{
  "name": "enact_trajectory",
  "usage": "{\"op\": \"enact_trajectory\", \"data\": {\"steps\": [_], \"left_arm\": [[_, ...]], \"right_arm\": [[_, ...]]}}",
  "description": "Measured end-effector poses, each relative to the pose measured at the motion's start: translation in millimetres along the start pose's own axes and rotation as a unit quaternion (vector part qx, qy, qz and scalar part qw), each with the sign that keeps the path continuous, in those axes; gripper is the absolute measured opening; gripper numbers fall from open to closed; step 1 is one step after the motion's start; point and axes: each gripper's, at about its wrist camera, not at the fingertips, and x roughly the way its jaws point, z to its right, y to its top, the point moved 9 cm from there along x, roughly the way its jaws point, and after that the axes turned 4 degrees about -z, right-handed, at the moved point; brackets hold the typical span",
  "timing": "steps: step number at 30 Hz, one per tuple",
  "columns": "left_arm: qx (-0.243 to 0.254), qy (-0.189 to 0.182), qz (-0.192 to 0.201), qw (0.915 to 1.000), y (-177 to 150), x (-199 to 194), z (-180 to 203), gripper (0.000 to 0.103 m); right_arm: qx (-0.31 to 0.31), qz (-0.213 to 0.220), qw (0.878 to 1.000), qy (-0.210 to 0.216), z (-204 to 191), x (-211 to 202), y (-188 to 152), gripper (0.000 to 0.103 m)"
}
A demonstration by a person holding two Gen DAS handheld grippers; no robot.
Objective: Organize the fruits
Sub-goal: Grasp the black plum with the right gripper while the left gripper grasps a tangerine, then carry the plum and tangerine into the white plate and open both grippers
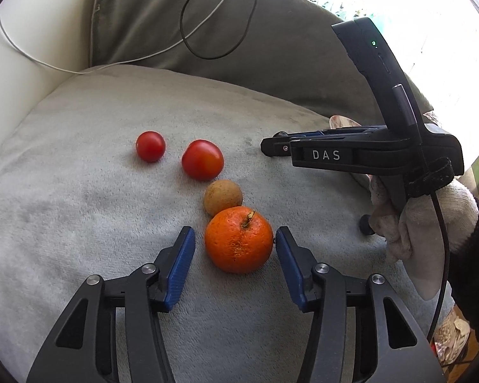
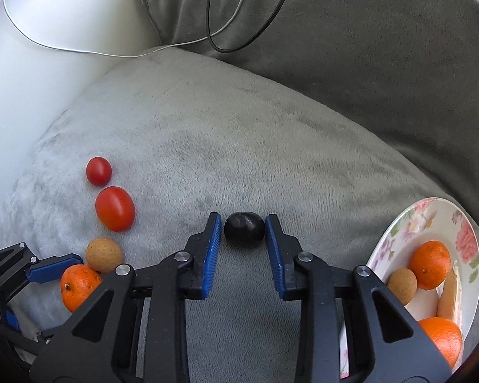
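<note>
Sitting at the cushion's [image 2: 207,146] right edge, the floral plate [image 2: 469,233] held two oranges [image 2: 429,268], a brown longan [image 2: 402,285] and a pale piece I couldn't identify. My right tongs [image 2: 242,233] were spread wide around a dark plum [image 2: 244,228], pads just beside it, not gripping. My left tongs [image 1: 234,239] stood wide around an orange [image 1: 239,239], right pad about touching. Beyond it lay a longan [image 1: 223,196] and two tomatoes [image 1: 202,159].
</note>
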Motion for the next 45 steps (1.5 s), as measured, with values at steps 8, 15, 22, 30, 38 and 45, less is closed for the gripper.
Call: {"op": "enact_trajectory", "data": {"steps": [8,15,22,30,38,45], "left_arm": [[0.003,-0.004,0.002,1.0,-1.2,-1.2,-0.4,0.04],[0.004,-0.005,0.004,1.0,-1.8,-7.6,0.3,0.04],[0.005,-0.012,0.012,0.9998,-2.2,-19.1,5.4,0.039],[0.012,-0.029,0.019,0.9993,6.2,-27.0,18.4,0.039],[0.035,-0.042,0.027,0.9981,24.2,-25.1,42.0,0.039],[0.058,-0.054,0.031,0.9963,42.6,-17.2,66.2,0.039]], "right_arm": [[0.006,0.005,1.0,-0.005,1.7,-1.1,1.6,0.025],[0.012,0.022,1.0,-0.002,1.9,-20.3,-3.4,0.025],[0.023,0.049,0.999,0.002,5.8,-47.0,-9.3,0.025],[0.042,0.086,0.995,0.004,21.9,-86.0,-19.7,0.025],[0.075,0.117,0.99,-0.016,59.4,-122.3,-35.3,0.025],[0.108,0.127,0.985,-0.039,104.9,-142.7,-48.5,0.025]]}}
